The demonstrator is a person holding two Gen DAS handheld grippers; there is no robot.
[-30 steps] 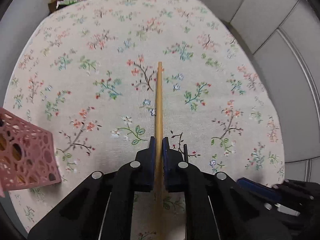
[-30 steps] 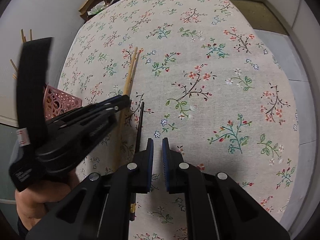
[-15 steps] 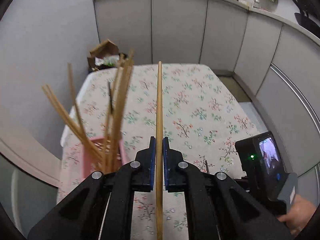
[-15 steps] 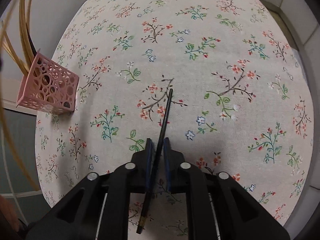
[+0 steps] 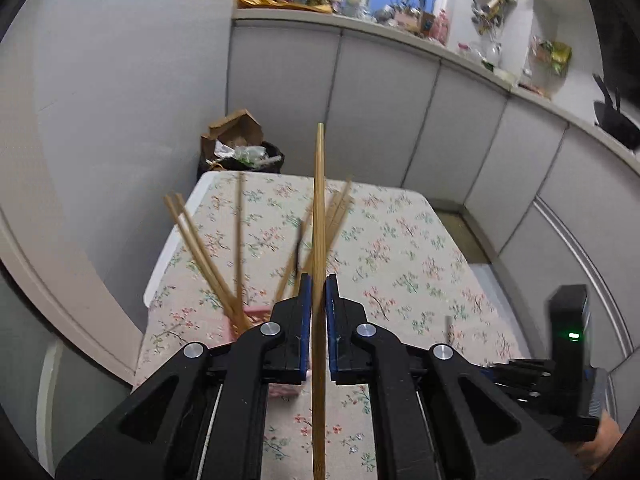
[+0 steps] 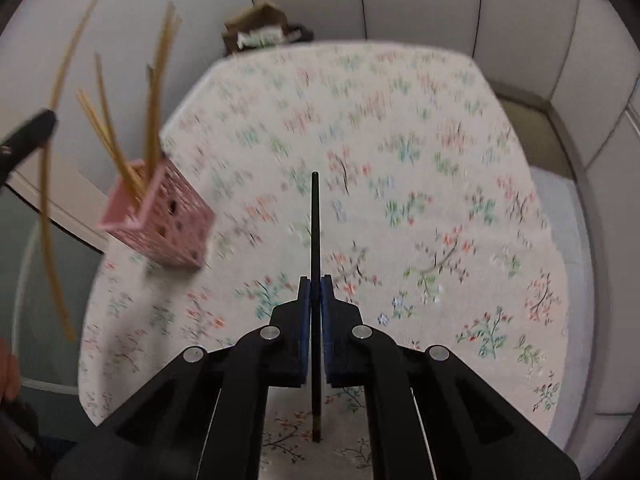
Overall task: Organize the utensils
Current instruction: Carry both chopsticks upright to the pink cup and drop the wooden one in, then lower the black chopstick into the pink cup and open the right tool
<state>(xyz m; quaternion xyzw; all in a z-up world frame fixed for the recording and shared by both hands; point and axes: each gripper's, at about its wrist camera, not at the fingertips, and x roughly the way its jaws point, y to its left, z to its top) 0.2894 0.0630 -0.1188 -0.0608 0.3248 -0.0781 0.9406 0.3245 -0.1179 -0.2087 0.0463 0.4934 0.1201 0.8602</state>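
Lifted off the floral tablecloth (image 6: 400,140) since a second ago: both chopsticks up in the air now, and left view swung from cloth only to whole room, with window shelf at 12 o'clock. Pink holder (image 6: 160,216) at 9 o'clock in right view, at table's left edge, already bristling with wooden sticks fanned out at odd angles; in left view mostly hidden behind the jaws, only a pink sliver at 8 o'clock. Left gripper (image 5: 316,292) clamped narrow on wooden chopstick (image 5: 319,200), stick running straight up toward 12 o'clock past the pads and well back toward 6. Right gripper (image 6: 315,292) pinched tight on black chopstick (image 6: 315,224), tip toward 12 o'clock, tail sticking out below the pads toward 6. Right view smeared with blur. Probable step: carry both to holder, drop in one at a time. To do well: tip each stick near upright, lower end over the holder mouth before releasing. Aim for a gap between the fanned sticks; knocking them could tip the light holder near the table edge. Wooden one first, being nearer. Keep the two grippers apart to avoid crossing sticks. Release only once the lower end sits inside the rim.
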